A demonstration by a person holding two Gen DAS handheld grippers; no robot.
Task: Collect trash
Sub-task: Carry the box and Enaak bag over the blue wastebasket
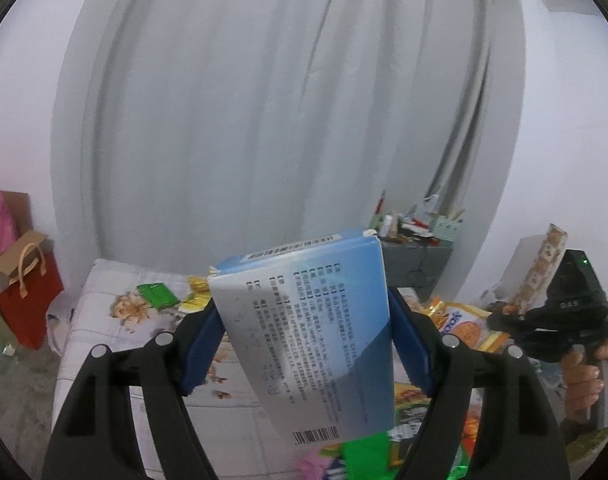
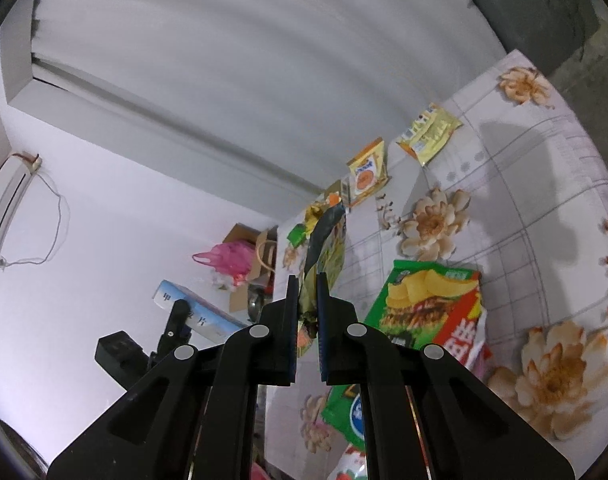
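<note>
My left tool (image 1: 304, 332) is squeezing a blue and white box (image 1: 307, 336) between its two blue pads. The box is wide, so the pads stand far apart, one on each side of it. The box is up in the air, tilted, above the bed (image 1: 104, 344) with the flower sheet.

My right tool (image 2: 305, 312) is almost shut. It pinches a thin, crinkly wrapper (image 2: 323, 252) that sticks up past its tips, also above the bed.

More trash lies on the bed. A green chip bag (image 2: 427, 304) sits near the right tool. An orange snack bag (image 2: 365, 174) and a yellow packet (image 2: 427, 130) lie farther along the bed, close to the grey curtain (image 1: 264, 120). A small green packet (image 1: 158, 294) lies on the bed to the left of the box.

A red paper bag (image 1: 28, 300) stands on the floor beside the bed.
</note>
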